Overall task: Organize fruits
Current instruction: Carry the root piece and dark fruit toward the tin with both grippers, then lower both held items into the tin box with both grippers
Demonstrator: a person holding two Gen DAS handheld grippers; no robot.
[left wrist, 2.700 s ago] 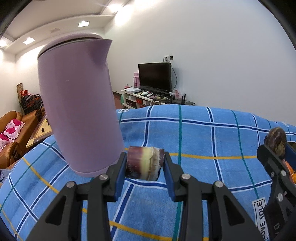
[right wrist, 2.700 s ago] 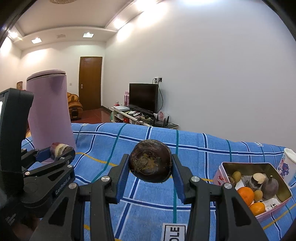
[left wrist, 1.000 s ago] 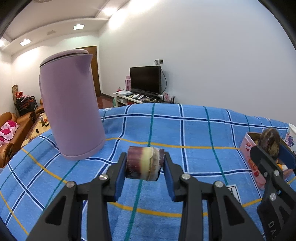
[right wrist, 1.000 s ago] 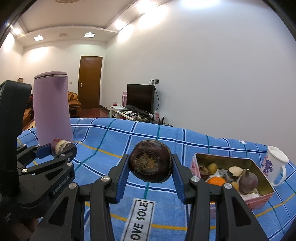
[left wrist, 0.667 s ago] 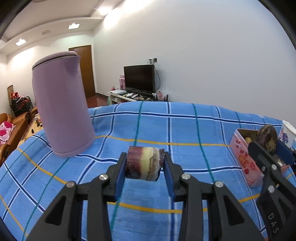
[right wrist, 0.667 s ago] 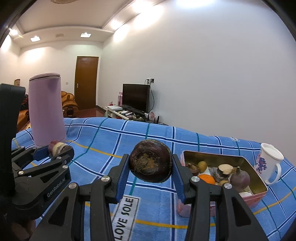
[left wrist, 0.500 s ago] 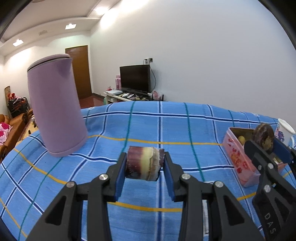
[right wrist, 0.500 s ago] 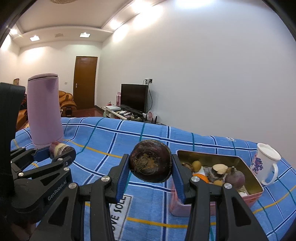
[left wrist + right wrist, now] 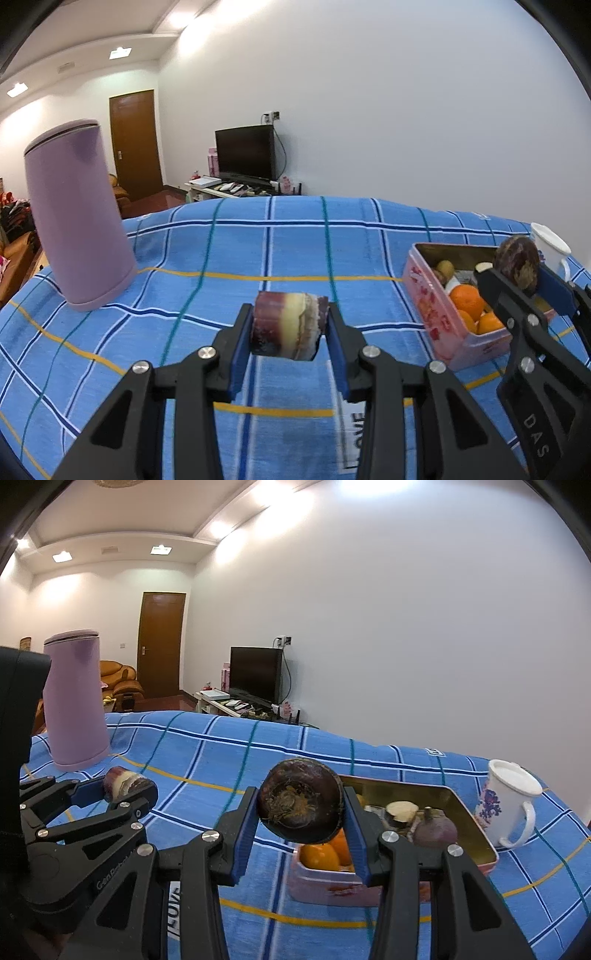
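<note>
The left gripper's (image 9: pixel 290 334) blue fingers (image 9: pixel 240 347) clamp a short purple-and-cream cut cylinder of sugarcane (image 9: pixel 288 325). The right gripper's (image 9: pixel 300 829) fingers (image 9: pixel 245 834) clamp a round dark-brown water chestnut (image 9: pixel 299 805), which hangs just over the near end of the pink rectangular tin of oranges and other fruit (image 9: pixel 332 886). The sugarcane is left of the tin, above the blue plaid bench cloth (image 9: pixel 295 240). Best release each piece low inside the tin, one at a time, clear of its rim.
</note>
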